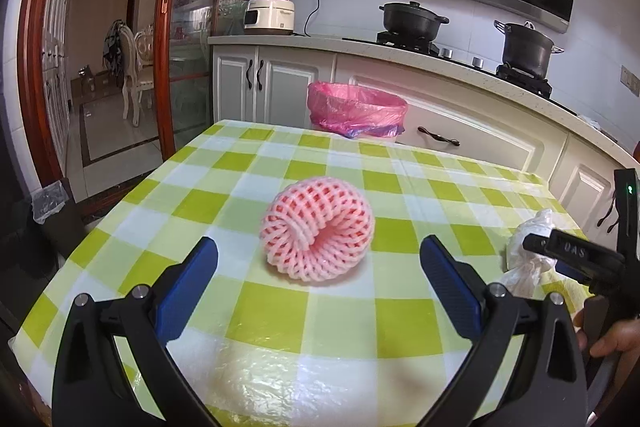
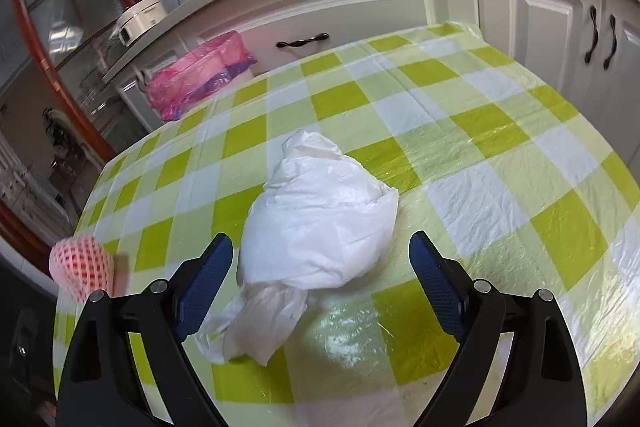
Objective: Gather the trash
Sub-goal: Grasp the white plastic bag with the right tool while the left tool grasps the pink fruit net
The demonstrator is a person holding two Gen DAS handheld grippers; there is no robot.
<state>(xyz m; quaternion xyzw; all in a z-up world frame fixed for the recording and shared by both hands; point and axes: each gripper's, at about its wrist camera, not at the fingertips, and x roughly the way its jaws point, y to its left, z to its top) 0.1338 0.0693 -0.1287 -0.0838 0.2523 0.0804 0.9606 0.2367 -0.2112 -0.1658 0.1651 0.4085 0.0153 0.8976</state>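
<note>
Left wrist view: on the checked tablecloth (image 1: 280,311), the left gripper (image 1: 319,259) gapes wide, empty, just short of a pink foam net (image 1: 318,229); right gripper (image 2: 321,251), likewise wide, flanks a crumpled white bag (image 2: 316,219), possibly brushing it; a pink-lined bin (image 1: 357,113) stands beyond.

Bright daylight, tablecloth (image 2: 460,155) glare, fisheye-warped edges

Mid-frame, a pink foam net (image 1: 318,229) lies on the checked tablecloth (image 1: 256,311), just ahead of the left gripper (image 1: 319,259), whose blue-padded jaws stand wide apart. At right, the right gripper (image 1: 576,255) sits by a white bag (image 1: 530,251). A pink-lined bin (image 1: 357,110) stands beyond the table's far edge.
</note>
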